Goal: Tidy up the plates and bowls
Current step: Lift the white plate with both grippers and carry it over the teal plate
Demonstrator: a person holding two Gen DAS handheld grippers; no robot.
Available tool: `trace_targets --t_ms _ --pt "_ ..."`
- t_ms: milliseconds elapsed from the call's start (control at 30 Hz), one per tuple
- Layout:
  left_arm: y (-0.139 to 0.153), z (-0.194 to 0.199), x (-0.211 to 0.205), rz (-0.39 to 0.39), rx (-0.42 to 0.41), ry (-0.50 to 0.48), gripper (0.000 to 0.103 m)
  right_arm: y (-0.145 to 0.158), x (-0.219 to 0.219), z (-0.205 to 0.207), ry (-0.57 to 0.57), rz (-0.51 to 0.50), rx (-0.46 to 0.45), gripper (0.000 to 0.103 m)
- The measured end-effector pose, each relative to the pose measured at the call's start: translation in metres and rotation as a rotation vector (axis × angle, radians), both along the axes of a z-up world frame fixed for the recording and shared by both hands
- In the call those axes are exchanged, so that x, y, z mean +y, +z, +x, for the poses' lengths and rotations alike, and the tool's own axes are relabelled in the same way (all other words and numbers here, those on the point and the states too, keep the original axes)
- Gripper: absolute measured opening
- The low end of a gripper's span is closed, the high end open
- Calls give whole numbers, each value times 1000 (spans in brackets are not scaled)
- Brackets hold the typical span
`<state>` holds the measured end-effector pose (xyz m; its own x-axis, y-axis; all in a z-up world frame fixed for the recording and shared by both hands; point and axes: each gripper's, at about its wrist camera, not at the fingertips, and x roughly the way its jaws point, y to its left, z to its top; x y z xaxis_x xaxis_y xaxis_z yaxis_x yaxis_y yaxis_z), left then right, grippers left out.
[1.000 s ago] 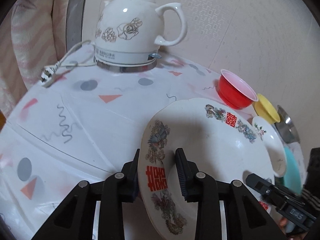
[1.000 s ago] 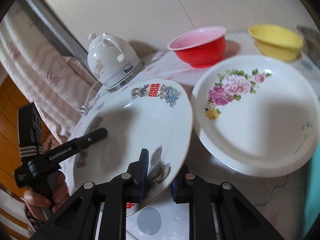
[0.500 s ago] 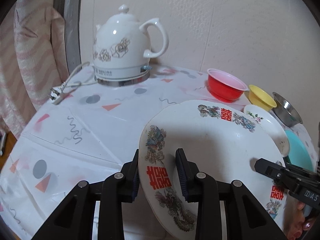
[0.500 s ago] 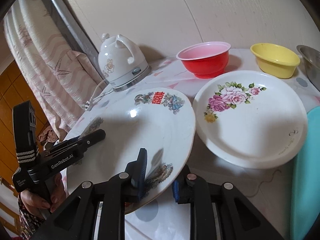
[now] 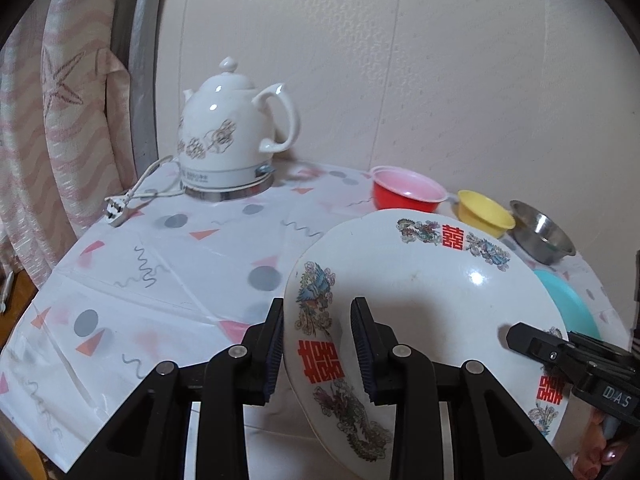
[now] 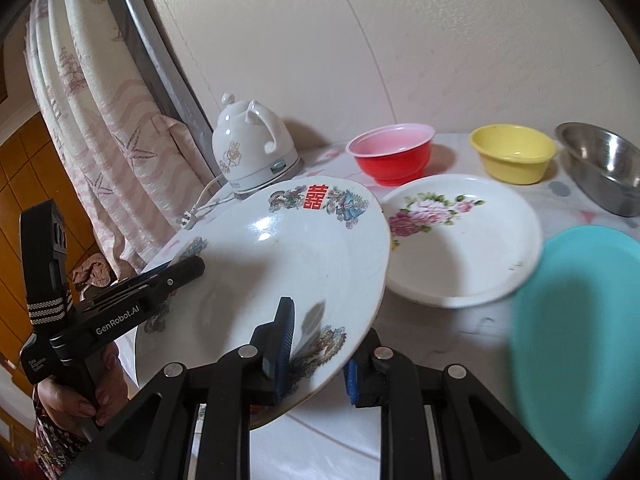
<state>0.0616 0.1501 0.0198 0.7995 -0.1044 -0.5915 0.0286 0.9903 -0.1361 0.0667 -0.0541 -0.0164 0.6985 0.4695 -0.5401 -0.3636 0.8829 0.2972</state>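
A large white plate with red characters and dragon prints (image 5: 432,296) (image 6: 276,264) is held in the air above the table, tilted. My left gripper (image 5: 318,350) is shut on its left rim, and shows in the right wrist view (image 6: 180,272). My right gripper (image 6: 318,354) is shut on its near right rim, and shows in the left wrist view (image 5: 520,338). A white plate with pink roses (image 6: 460,240) lies on the table just right of it. A teal plate (image 6: 576,340) (image 5: 568,306) lies at the right.
A red bowl (image 6: 390,156) (image 5: 406,192), a yellow bowl (image 6: 514,156) (image 5: 484,212) and a steel bowl (image 6: 604,168) (image 5: 542,232) stand in a row by the wall. A white kettle (image 5: 234,140) (image 6: 252,148) with a loose cord stands at the back left. Curtains hang left.
Both grippers have lifted the red-character plate up and back off the table. The table looks farther away, and the steel bowl and teal plate have come into view.
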Motion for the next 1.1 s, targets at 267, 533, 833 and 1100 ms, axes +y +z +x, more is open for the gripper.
trace_targets --t_ms 267,533,833,1100 --pt "10 -5 -43 -12 -7 -75 33 9 -41 -24 -63 -1 -29 21" --pt "14 -1 -96 -24 0 -172 33 13 -95 -47 -152 17 -37 21" --pt "9 4 -160 -31 29 -272 33 19 -150 -70 -264 31 -55 21" --pt "5 2 -209 -61 33 -391 21 15 -190 -83 -332 50 -56 19"
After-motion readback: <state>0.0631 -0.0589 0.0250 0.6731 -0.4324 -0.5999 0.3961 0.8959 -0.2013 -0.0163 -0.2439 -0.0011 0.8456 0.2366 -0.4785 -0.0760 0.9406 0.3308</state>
